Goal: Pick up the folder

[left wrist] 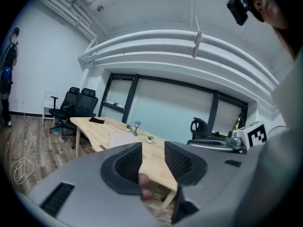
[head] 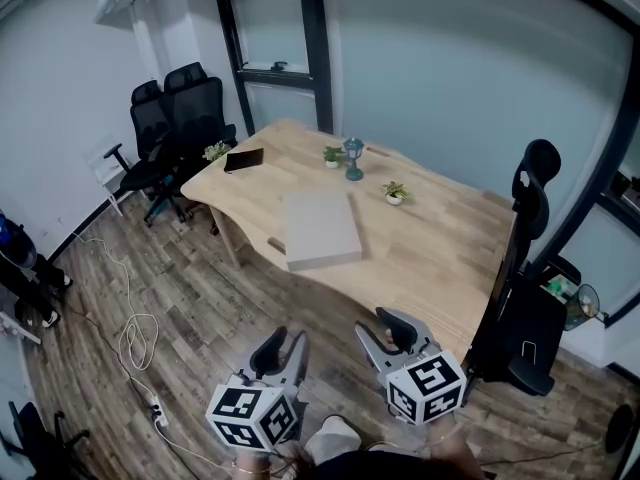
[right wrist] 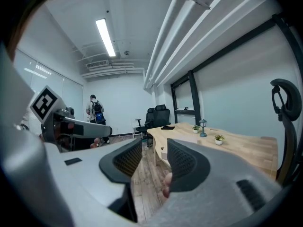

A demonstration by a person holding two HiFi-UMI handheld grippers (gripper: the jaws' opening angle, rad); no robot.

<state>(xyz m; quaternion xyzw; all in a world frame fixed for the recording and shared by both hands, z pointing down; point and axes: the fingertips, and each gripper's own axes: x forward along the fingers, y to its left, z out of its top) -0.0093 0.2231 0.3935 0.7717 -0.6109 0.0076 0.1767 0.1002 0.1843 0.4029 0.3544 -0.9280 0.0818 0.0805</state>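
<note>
While the left gripper point(head: 288, 340) is hanging unclenched, the folder point(head: 321, 230) is lying flat on the table point(head: 440, 258) at twelve o'clock (likely light, stiff, slick; take its near edge); the right gripper point(head: 385, 330) is gaping empty too.

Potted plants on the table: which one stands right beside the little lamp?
The middle plant, just left of the lamp; the left-corner plant and right plant stand apart from it.
</note>
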